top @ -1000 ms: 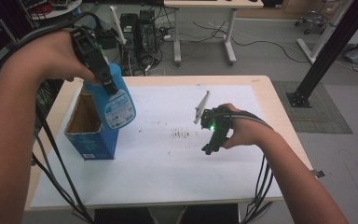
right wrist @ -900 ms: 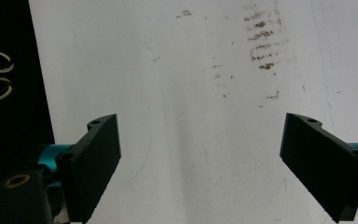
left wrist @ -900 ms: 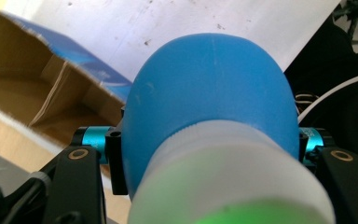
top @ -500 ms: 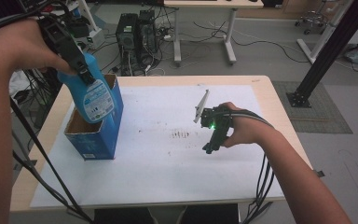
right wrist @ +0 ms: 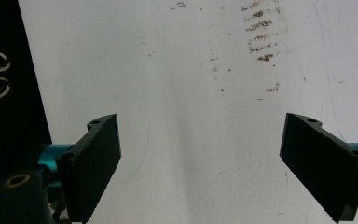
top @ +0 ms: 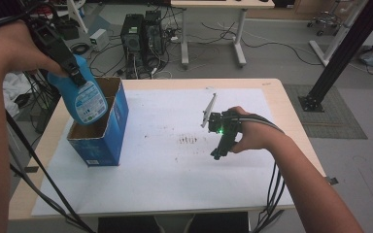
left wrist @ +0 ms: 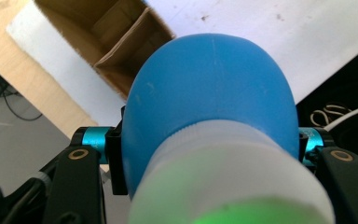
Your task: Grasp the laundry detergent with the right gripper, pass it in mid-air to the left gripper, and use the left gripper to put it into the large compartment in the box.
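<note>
a: where is the blue plastic spray bottle (top: pixel 84 95)?
b: pinched in the left gripper (top: pixel 67 60), above the open blue cardboard box (top: pixel 108 130) near the table's (top: pixel 272 87) left edge.
a: and the right gripper (top: pixel 219 151)?
b: jaws spread over the white sheet (top: pixel 165 165).

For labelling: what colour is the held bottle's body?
Blue bottle, clearest in the left gripper view.
</note>
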Available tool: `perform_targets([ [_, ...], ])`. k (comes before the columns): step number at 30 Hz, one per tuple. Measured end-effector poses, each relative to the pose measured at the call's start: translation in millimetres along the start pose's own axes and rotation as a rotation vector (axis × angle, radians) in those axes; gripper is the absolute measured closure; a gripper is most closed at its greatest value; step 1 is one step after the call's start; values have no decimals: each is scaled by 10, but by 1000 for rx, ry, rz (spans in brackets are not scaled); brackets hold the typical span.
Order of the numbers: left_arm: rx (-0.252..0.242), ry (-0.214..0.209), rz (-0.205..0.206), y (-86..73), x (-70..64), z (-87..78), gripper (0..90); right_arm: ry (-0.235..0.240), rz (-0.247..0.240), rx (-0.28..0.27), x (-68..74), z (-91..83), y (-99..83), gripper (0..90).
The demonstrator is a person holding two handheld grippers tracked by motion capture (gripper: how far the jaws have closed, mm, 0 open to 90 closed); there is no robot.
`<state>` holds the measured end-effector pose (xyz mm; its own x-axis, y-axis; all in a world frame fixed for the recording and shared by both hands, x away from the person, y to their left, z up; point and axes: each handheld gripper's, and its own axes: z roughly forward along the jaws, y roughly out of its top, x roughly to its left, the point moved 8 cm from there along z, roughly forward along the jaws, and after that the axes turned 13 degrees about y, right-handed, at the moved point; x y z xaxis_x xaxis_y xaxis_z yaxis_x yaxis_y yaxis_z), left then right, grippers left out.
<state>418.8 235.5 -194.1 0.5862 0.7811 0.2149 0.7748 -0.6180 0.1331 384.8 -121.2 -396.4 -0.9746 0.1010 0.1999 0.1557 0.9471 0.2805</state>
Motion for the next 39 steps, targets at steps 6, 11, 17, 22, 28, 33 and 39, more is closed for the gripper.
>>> perform_targets([
  [6,9,-6,3,-13,50,290,390,5,1,2,-21,48,10,115],
  [11,14,-5,17,-31,34,505,390,6,11,7,-17,61,7,115],
  [17,28,13,46,-39,-24,763,390,7,10,1,-12,73,21,115],
  [22,37,1,74,-56,-92,995,390,12,9,4,2,104,21,115],
  [28,39,2,128,-91,-142,1284,390,18,9,2,3,150,7,115],
  [33,49,1,145,-114,-167,1467,390,21,10,2,3,166,8,116],
  [39,63,-12,146,-138,-197,1654,389,22,5,1,-3,183,23,116],
])
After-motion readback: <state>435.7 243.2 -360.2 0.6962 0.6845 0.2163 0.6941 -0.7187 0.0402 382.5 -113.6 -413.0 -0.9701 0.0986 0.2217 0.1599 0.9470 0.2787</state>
